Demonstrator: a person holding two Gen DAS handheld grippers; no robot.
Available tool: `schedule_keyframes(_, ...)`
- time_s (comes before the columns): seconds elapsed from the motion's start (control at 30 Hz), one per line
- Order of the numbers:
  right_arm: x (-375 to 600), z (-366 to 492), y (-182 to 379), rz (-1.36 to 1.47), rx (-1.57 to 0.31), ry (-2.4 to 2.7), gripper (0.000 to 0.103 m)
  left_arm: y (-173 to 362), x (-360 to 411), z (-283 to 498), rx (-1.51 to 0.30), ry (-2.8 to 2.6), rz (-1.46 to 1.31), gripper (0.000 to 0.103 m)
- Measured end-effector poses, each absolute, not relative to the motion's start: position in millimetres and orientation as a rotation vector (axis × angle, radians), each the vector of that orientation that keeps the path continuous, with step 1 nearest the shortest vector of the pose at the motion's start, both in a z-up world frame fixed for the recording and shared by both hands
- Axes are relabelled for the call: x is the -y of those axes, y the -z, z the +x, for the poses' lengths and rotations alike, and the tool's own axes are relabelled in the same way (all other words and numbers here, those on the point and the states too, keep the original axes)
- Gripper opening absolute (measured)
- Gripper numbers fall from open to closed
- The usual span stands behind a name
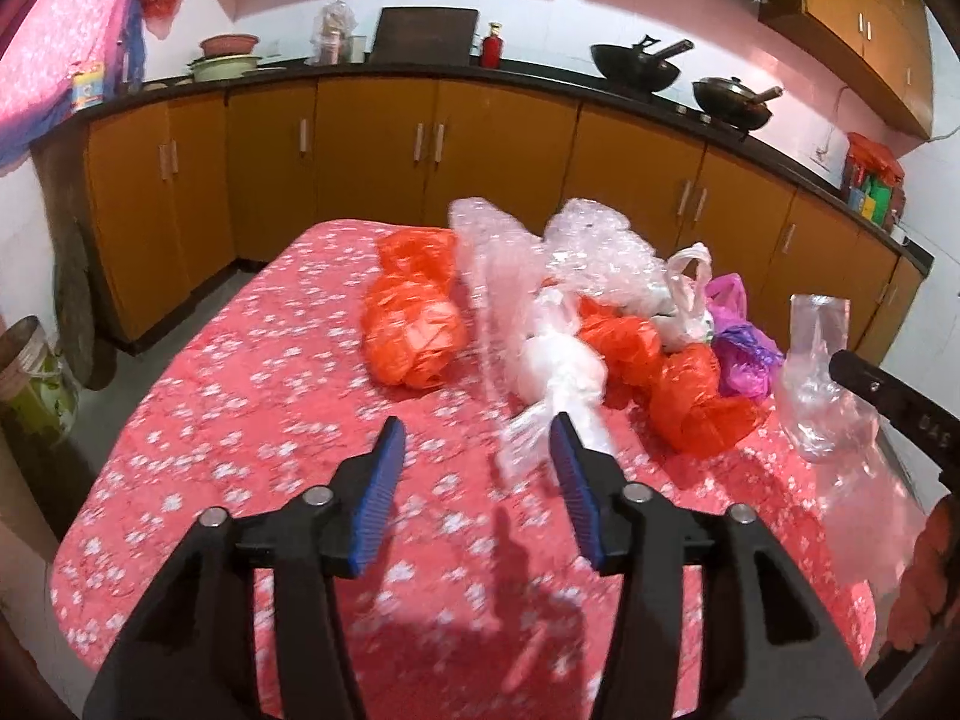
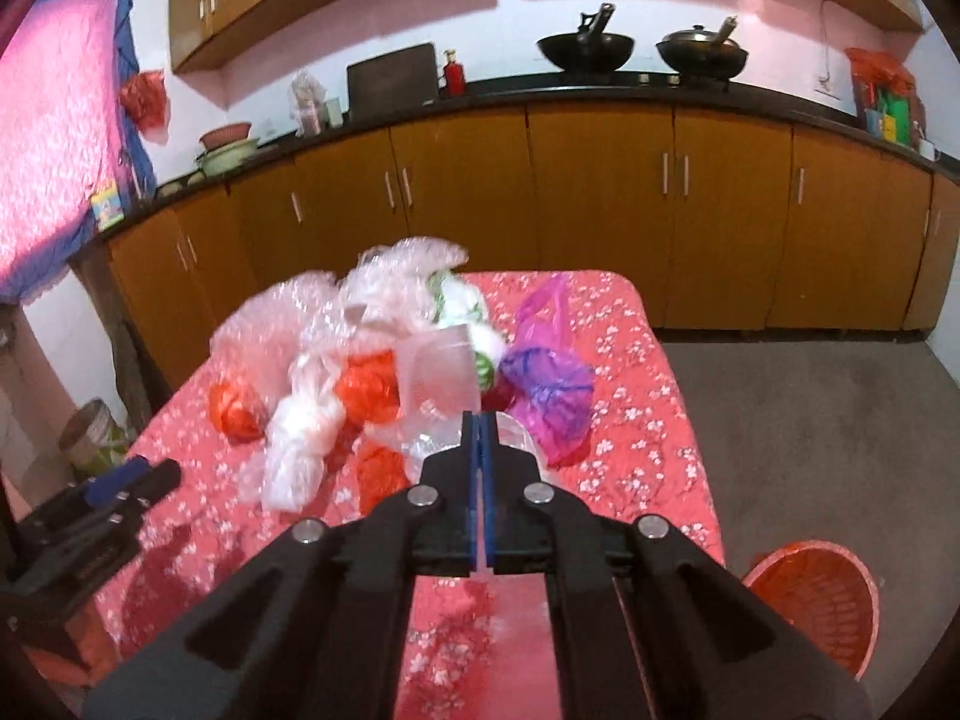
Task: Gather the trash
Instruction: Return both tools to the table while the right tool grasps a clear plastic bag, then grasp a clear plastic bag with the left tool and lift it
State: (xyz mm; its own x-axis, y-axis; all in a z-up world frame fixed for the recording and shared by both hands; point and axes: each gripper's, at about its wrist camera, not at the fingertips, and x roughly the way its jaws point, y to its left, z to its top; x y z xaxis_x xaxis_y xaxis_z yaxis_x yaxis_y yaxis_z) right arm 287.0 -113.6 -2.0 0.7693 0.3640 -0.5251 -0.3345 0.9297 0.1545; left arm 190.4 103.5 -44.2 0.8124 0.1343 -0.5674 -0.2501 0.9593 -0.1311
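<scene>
A heap of plastic trash lies on the table [image 1: 240,420] with the pink flowered cloth: an orange bag [image 1: 414,324], bubble wrap [image 1: 594,246], a knotted white bag [image 1: 564,366], more orange bags [image 1: 690,396] and a purple bag [image 1: 744,348]. My left gripper [image 1: 477,420] hovers open just short of the white bag, whose tail lies beside the right finger, unpressed. My right gripper [image 2: 480,420] is shut on a clear plastic bag [image 2: 441,378], lifted at the heap's near right side. The clear plastic bag [image 1: 822,372] hangs from the right gripper's tip in the left wrist view.
An orange mesh basket [image 2: 816,600] stands on the floor right of the table. A bucket [image 2: 90,438] sits on the floor at the left. Wooden cabinets [image 1: 372,150] and a counter with woks [image 1: 642,66] run behind the table.
</scene>
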Motion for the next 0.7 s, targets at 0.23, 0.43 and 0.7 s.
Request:
schedule_keyframes(0.23, 115.9, 289.0, -2.6, 0.073, -0.570, -0.378, 0.003, 55.0, -83.7, 242.2, -0.662, -0.160, -0.146, 0.059)
schedule_keyframes(0.43, 118.0, 292.4, 0.5, 0.084, -0.582, -0.382, 0.003, 65.0, -83.7, 269.2, -0.719, -0.171, -0.135, 0.059)
schedule_keyframes(0.7, 116.2, 293.6, 4.3, 0.088, -0.589, -0.390, 0.003, 77.2, -86.7, 278.4, -0.785, -0.140, -0.147, 0.025)
